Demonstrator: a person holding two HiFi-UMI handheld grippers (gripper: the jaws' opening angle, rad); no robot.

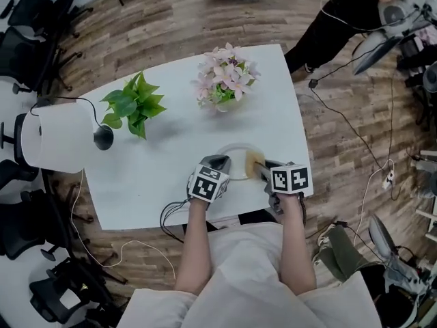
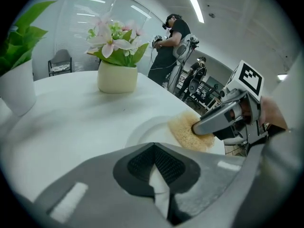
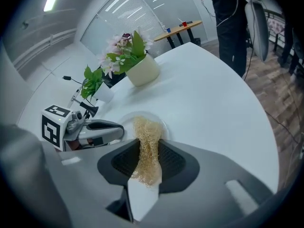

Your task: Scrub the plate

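A white plate [image 1: 237, 157] lies near the front edge of the white table [image 1: 171, 176]. My left gripper [image 1: 222, 162] is shut on the plate's near left rim; in the left gripper view a white strip of rim [image 2: 159, 190] shows between the pads of my left gripper [image 2: 156, 161]. My right gripper [image 1: 264, 169] is shut on a tan, fibrous scrubber [image 1: 256, 162] that rests on the plate's right side. In the right gripper view the scrubber [image 3: 147, 148] stands pinched in my right gripper [image 3: 147, 158], with the plate [image 3: 162, 125] just beyond it and the left gripper [image 3: 119, 130] to its left.
A pot of pink flowers [image 1: 225, 80] stands at the table's back. A green plant [image 1: 133, 104] and a white lamp [image 1: 58, 141] with a black cable are at the left. Another person [image 1: 355, 12] stands beyond the far right corner. Office chairs [image 1: 31, 19] line the left side.
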